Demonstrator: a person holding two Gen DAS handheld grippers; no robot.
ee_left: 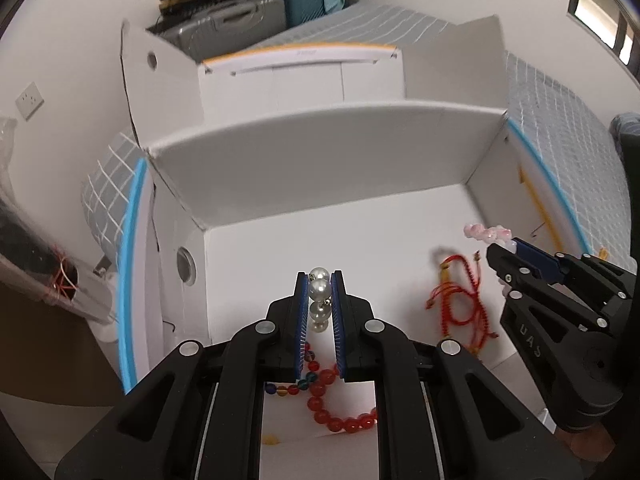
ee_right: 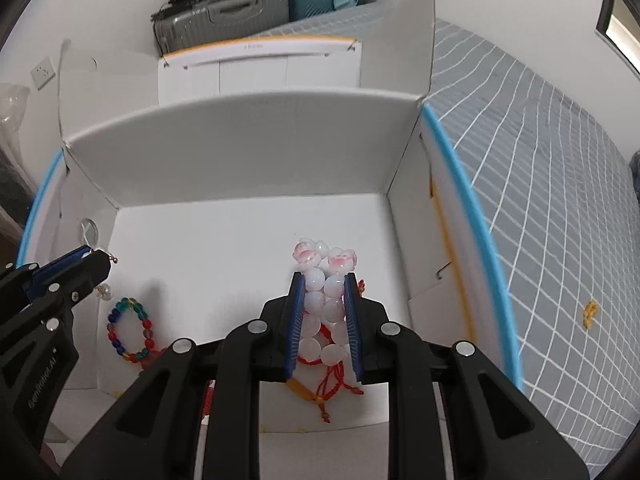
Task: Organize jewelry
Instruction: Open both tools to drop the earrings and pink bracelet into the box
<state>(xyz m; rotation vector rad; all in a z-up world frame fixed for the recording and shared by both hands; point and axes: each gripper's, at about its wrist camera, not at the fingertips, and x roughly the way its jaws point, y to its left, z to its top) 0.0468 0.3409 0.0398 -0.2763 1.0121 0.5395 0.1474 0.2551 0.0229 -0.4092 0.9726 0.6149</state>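
Left gripper (ee_left: 319, 280) is clamping a pearl strand (ee_left: 320, 289) between its blue pads, holding it above the floor of the open white box (ee_left: 320, 152). Right gripper (ee_right: 323, 280) is pinching a white-and-pink bead bracelet (ee_right: 324, 280), beads sitting between its pads, also over the box floor. Lying on the floor: red bead bracelet (ee_left: 340, 412), multicolour bead bracelet (ee_right: 130, 330), red cord bracelet (ee_left: 460, 304). Box is sitting on a bed with a grey grid sheet (ee_right: 540, 200). Small orange piece (ee_right: 589, 313) is lying on the sheet, outside the box.
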